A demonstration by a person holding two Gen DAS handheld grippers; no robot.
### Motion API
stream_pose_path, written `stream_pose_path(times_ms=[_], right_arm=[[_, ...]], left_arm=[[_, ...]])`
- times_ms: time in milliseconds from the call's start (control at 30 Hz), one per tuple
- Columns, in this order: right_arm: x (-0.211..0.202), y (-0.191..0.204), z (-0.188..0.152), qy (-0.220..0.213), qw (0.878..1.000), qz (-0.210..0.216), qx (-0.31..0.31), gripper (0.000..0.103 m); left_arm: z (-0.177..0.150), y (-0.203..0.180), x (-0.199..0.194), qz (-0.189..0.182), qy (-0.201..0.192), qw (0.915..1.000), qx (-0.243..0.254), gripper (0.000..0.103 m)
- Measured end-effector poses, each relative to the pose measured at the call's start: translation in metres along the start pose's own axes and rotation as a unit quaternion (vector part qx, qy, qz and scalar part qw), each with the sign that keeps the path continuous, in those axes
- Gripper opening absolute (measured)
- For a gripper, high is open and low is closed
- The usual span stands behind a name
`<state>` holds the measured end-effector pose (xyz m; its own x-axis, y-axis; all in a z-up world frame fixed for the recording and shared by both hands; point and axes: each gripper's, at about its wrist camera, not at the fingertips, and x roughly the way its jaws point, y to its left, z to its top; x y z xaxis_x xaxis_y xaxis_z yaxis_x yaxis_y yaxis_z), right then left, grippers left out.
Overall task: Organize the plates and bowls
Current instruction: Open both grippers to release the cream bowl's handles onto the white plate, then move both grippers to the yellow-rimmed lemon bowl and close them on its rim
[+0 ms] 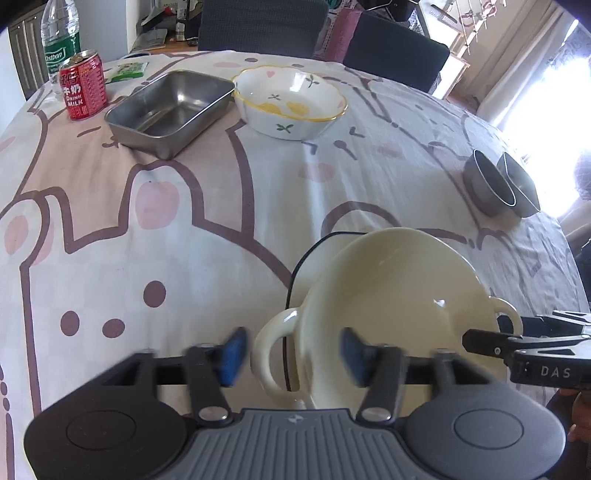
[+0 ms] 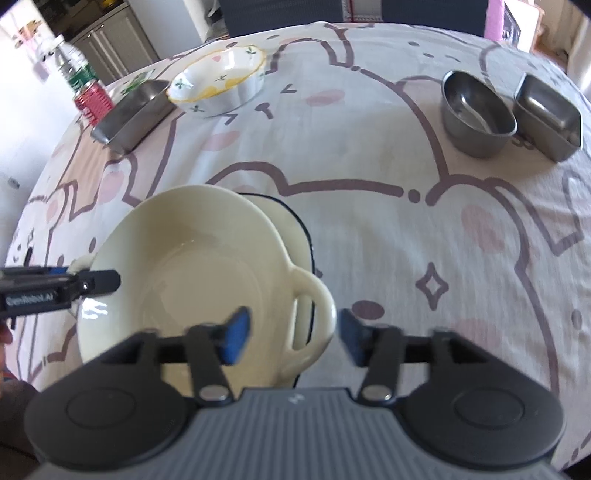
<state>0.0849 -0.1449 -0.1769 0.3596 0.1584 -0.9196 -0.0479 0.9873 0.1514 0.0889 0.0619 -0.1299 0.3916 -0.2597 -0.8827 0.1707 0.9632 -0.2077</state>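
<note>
Cream two-handled bowl is seen low in both wrist views, sitting empty on a white plate with a dark rim, which lies on the bench under a cartoon-print cloth. In the left wrist view the bowl's near handle lies between the blue pads of the left gripper, whose jaws are spread wide on either side of it without touching. In the right wrist view the opposite handle lies between the pads of the right gripper, and those jaws are likewise spread apart, closed on nothing.

From the left camera, at about 12 o'clock beyond the bowl, a floral bowl with a yellow rim is seen, empty, with an empty rectangular steel tray just beside it toward 11 o'clock. Past the tray, at 10 o'clock, a red milk can stands upright before a clear water bottle; a small green packet lies near them.

From the right camera, toward 1 o'clock, a round steel bowl and a small square steel container are seen side by side, both empty.
</note>
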Motion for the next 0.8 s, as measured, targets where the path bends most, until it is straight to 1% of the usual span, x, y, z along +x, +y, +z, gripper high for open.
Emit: stream_pose_path(times_ms=[33, 100, 233, 333, 400, 467, 533, 567, 600, 667, 800], right_arm=[[0.0, 0.0, 0.0, -0.001, 1.0, -0.003, -0.002, 0.07], [0.0, -0.003, 0.001, 0.0, 1.0, -0.003, 0.005, 0.074], [0.0, -0.005, 0.001, 0.002, 1.0, -0.002, 0.009, 0.078], [-0.001, -0.007, 0.0, 0.0, 1.0, 0.003, 0.012, 0.082], [-0.002, -0.008, -0.001, 0.0, 1.0, 0.004, 0.012, 0.089], [-0.003, -0.01, -0.002, -0.002, 1.0, 0.002, 0.015, 0.093], [-0.006, -0.012, -0.003, -0.008, 1.0, -0.001, 0.018, 0.096], [-0.008, -0.014, -0.004, -0.012, 1.0, -0.002, 0.019, 0.101], [-0.01, -0.016, -0.004, -0.018, 1.0, -0.001, 0.021, 0.103], [-0.017, -0.019, -0.005, -0.033, 0.999, 0.005, 0.024, 0.103], [-0.036, -0.022, -0.002, -0.072, 0.997, 0.001, 0.019, 0.103]], left_arm=[[0.0, -0.002, -0.001, 0.004, -0.001, 1.0, 0.005, 0.074], [-0.001, -0.003, 0.0, 0.008, 0.001, 0.9999, 0.014, 0.075], [-0.004, -0.004, 0.001, 0.01, 0.012, 0.9996, 0.023, 0.082], [-0.005, -0.006, -0.001, 0.009, 0.012, 0.9994, 0.03, 0.09], [-0.006, -0.006, -0.003, 0.01, 0.01, 0.9994, 0.031, 0.097], [-0.006, -0.006, -0.007, 0.013, 0.004, 0.9995, 0.03, 0.1], [-0.005, -0.005, -0.011, 0.013, -0.005, 0.9996, 0.026, 0.101], [-0.004, -0.005, -0.013, 0.011, -0.009, 0.9996, 0.024, 0.102], [-0.004, -0.005, -0.015, 0.006, -0.015, 0.9996, 0.022, 0.103], [-0.002, -0.005, -0.02, 0.002, -0.026, 0.9995, 0.021, 0.103], [0.005, -0.009, -0.034, 0.003, -0.055, 0.9983, 0.016, 0.103]])
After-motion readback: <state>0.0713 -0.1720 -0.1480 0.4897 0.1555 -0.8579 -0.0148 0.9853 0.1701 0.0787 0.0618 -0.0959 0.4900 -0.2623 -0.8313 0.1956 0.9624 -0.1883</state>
